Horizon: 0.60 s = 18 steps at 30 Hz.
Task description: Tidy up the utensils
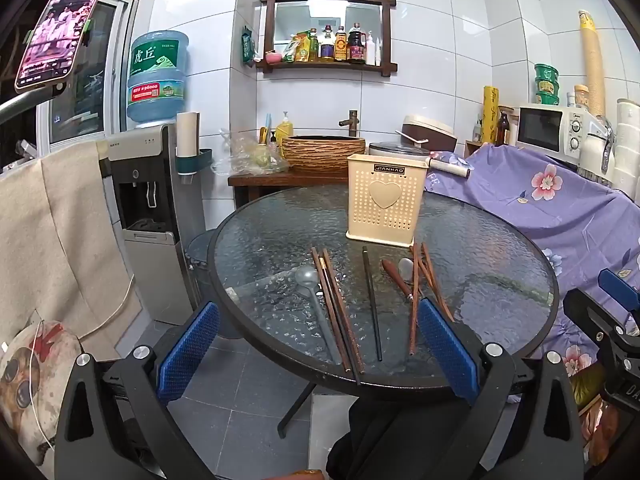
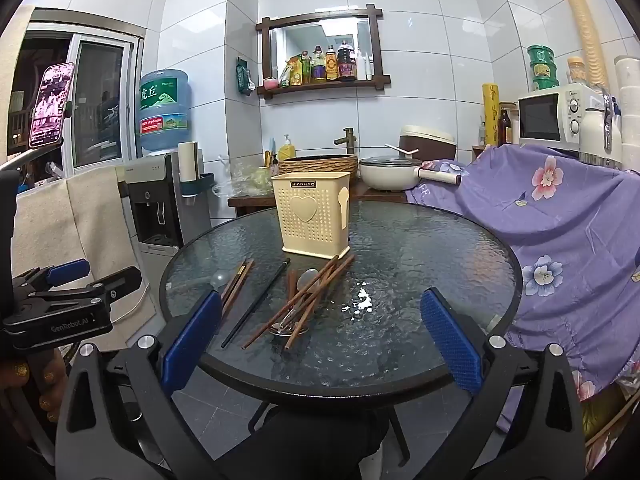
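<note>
A cream perforated utensil holder (image 1: pixel 384 204) (image 2: pixel 312 216) stands upright at the back of the round glass table (image 1: pixel 500 248) (image 2: pixel 420 248). In front of it lie loose utensils: a grey spoon (image 1: pixel 316 300), brown chopsticks (image 1: pixel 338 312), a black chopstick (image 1: pixel 372 304), a wooden-handled spoon (image 1: pixel 396 276) and more brown chopsticks (image 1: pixel 428 284). In the right wrist view, brown chopsticks (image 2: pixel 308 300) are crossed over a metal spoon (image 2: pixel 286 326). My left gripper (image 1: pixel 318 306) is open over the table's near edge, holding nothing. My right gripper (image 2: pixel 322 296) is open and empty too.
A water dispenser (image 1: pixel 148 216) and a beige cloth (image 1: pixel 60 240) are at the left. A purple floral cover (image 1: pixel 560 208) drapes furniture at the right, under a microwave (image 2: pixel 552 118). A basin (image 1: pixel 324 152) sits behind the table. A phone (image 1: pixel 60 28) hangs on a stand.
</note>
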{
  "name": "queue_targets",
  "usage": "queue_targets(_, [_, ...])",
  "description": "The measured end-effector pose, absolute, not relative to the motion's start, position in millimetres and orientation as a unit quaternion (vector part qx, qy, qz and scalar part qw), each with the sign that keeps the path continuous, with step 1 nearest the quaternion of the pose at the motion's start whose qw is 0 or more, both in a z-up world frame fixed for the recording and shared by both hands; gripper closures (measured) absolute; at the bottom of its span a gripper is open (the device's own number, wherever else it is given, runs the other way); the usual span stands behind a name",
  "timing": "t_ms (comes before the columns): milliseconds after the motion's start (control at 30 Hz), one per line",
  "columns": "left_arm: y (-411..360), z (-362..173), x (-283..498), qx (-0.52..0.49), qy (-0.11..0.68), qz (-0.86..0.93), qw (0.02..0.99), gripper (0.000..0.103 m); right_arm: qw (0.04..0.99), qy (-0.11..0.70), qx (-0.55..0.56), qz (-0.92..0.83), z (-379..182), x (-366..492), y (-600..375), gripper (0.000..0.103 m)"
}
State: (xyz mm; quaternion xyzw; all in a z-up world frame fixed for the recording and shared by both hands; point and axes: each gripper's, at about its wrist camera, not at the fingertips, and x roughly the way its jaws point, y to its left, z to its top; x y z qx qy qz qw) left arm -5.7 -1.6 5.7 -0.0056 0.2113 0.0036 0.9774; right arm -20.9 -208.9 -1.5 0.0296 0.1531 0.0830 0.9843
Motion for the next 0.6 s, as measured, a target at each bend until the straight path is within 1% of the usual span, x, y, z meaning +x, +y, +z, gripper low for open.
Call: queue_targets(600, [0.2,4.0,-6.6,-0.004,0.213,0.004,0.977,0.006,0.983,0.161,0.033,0.083,-6.9,-19.7,-208.7,0.005])
